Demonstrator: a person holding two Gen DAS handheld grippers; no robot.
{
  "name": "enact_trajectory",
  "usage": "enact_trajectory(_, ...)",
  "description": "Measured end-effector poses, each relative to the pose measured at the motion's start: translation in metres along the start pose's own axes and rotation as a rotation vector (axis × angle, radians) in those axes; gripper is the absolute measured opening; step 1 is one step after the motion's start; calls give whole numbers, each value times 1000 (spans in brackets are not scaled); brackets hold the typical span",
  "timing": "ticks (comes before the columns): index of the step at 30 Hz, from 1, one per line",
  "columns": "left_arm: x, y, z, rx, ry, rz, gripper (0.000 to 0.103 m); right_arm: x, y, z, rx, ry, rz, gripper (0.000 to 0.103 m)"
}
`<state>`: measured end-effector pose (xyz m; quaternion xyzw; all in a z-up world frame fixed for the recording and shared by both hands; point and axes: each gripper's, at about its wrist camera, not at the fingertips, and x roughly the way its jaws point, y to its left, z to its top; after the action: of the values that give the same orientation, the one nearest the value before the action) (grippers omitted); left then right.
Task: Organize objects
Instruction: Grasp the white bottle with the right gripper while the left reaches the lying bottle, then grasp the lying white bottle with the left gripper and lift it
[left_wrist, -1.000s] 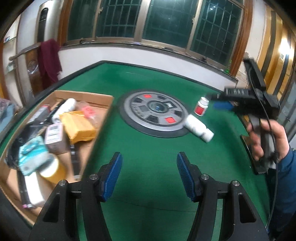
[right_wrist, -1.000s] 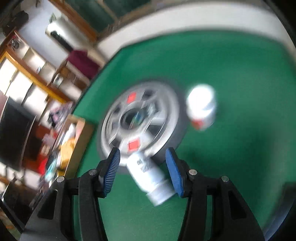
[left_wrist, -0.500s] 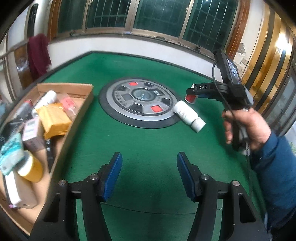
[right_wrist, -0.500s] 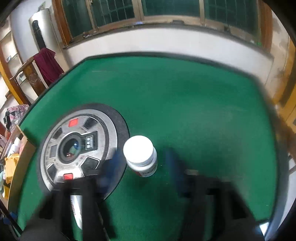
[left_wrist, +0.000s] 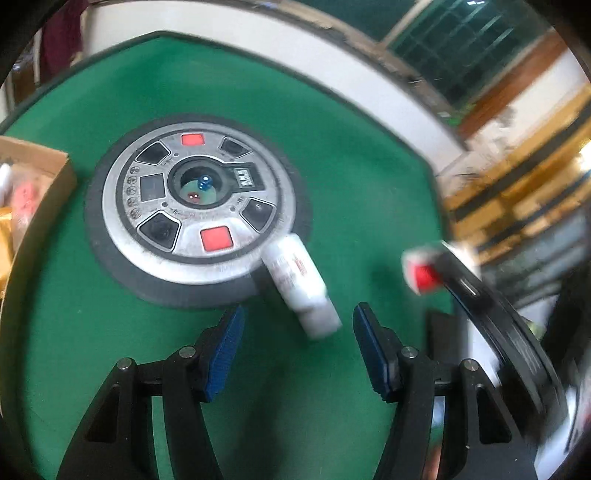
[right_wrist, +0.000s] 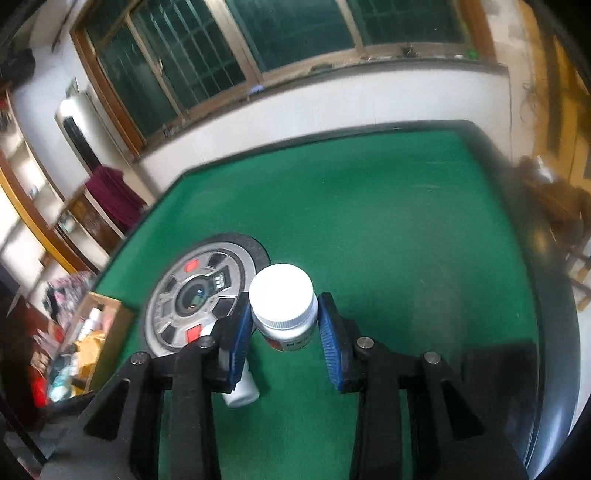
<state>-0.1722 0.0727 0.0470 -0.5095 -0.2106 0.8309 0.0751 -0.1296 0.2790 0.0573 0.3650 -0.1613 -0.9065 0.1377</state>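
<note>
A green felt table fills both views, with barred windows along the white wall behind it. The right gripper tilts down toward the felt, and its blue pads have just closed in on a small white-capped bottle with a red label, which stands upright between them, gripped just under the cap. The left gripper also points downward, jaws standing moderately apart with nothing between them. Just ahead of its fingertips a longer white bottle lies on its side, cap end nearest the gripper, base touching the rim of the round silver and black panel set into the table. A cardboard box of mixed items sits at the table's left edge.
</note>
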Motion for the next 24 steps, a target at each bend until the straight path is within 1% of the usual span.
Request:
enact_trajectory(1,11,-4,4,-13,8,26,55,-1,-7,-2,15,-11,7,32)
enact_trajectory(3,24,-7,7,-37,16,83,55,4,-12,-3,26,-4,7,32)
enact_trajectory(5,33,-8,7,-52,12,112,55,3,-17,2,61,-16,25,32)
enact_trajectory(7,40,-8,6,-51,-8,134,55,2,-20,6,64,-24,26,32)
enact_trajectory(8,40,-11,6,-34,-37,161,55,2,-20,6,65,-32,27,33)
enact_trajectory(9,42,-14,6,-16,-49,188,55,3,-19,6,63,-35,32,33)
enact_trajectory(10,45,-18,6,8,-63,206,53,4,-19,7,59,-34,33,33)
enact_trajectory(11,47,-23,5,43,-77,226,43,4,-18,5,58,-35,33,33)
enact_trajectory(14,46,-26,-4,100,-111,246,38,5,-18,5,54,-28,39,33)
enact_trajectory(16,44,-23,-9,127,-117,244,36,6,-17,4,52,-29,36,33)
enact_trajectory(17,39,-20,-16,140,-112,237,29,7,-16,4,49,-24,37,33)
enact_trajectory(19,32,-15,-26,172,-119,256,29,8,-16,3,46,-23,36,33)
enact_trajectory(20,25,-8,-35,178,-124,242,29,8,-14,3,41,-23,34,33)
enact_trajectory(22,13,2,-49,196,-131,245,29,8,-8,0,20,-22,34,32)
enact_trajectory(23,5,11,-57,189,-135,238,29,8,-5,-1,10,-21,34,32)
enact_trajectory(24,2,14,-57,178,-131,217,29,9,-1,-4,-4,-20,34,32)
